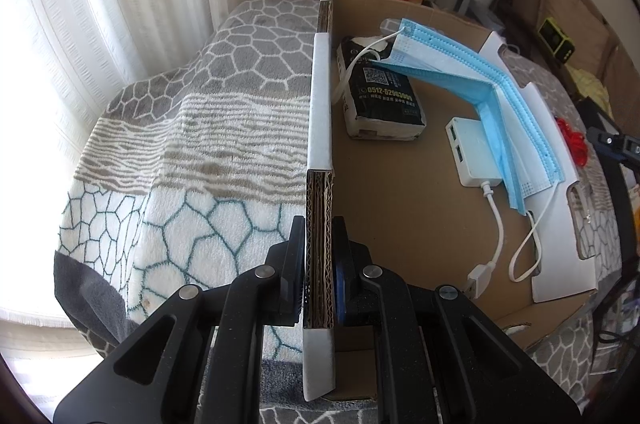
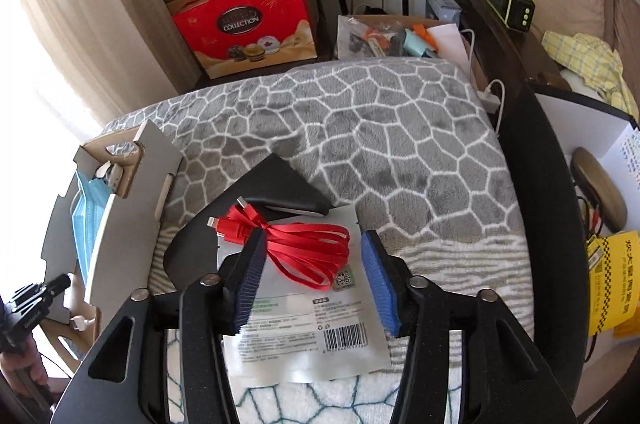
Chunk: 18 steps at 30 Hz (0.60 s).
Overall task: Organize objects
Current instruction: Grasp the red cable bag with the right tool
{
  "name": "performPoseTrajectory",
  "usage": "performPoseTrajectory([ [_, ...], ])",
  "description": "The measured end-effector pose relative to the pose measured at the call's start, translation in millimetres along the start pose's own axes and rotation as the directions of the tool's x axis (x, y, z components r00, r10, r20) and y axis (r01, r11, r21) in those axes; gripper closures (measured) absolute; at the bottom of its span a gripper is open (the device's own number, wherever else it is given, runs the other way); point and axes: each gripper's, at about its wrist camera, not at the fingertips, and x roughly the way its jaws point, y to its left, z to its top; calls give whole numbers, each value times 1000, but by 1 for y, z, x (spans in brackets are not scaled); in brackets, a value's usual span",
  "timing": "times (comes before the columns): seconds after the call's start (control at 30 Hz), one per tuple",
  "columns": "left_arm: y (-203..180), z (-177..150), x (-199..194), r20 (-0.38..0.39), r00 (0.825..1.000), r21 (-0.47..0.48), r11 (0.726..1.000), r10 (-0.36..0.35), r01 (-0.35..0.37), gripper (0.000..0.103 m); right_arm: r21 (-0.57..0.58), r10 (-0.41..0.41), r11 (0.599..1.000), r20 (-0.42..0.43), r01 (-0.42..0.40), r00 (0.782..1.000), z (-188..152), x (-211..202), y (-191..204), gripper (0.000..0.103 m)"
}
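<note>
Cardboard box sits on the patterned blanket, open top. Left gripper is pinched tight on the box's near-left wall, one finger outside, one inside, pads flat against the corrugated edge.

Inside the box: black tissue pack at the far left, blue face mask draped from the tissue pack across to the right wall, white USB hub under the mask at mid-right, its white cable trailing toward the near side with the plug end loose on the box floor. A mask ear loop hangs over the right wall area.

Right gripper is spread, nothing pressed between the pads. It hovers over the red flat cable, which lies bundled on a white packaging sleeve on the blanket. The cable sits between the two fingers; left pad is just beside or touching the bundle, can't tell which; right pad is clear of it. A black wallet-like case lies just beyond the cable, partly under the connector ends.

From the right wrist view the box is off to the left, mask visible over its wall. Red gift boxes stacked against the far wall.
</note>
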Motion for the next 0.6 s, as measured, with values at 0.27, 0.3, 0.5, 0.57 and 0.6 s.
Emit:
performPoseTrajectory([
  [0.27,-1,0,1,-3,1000,0,1000,7,-7,93,-66,20,998,-38,-22,999,-2,19,7,38],
  [0.3,-1,0,1,-3,1000,0,1000,7,-7,93,-80,16,997,-34,-19,999,-3,20,8,38],
  [0.5,-1,0,2,-2,1000,0,1000,9,-9,93,-150,22,988,12,-20,1000,-4,26,12,37],
  [0.57,-1,0,2,-3,1000,0,1000,10,-10,93,-177,27,984,12,-25,1000,-5,29,15,37],
  [0.6,-2,0,2,-2,1000,0,1000,10,-10,93,-190,29,982,12,-26,1000,-6,30,17,37],
])
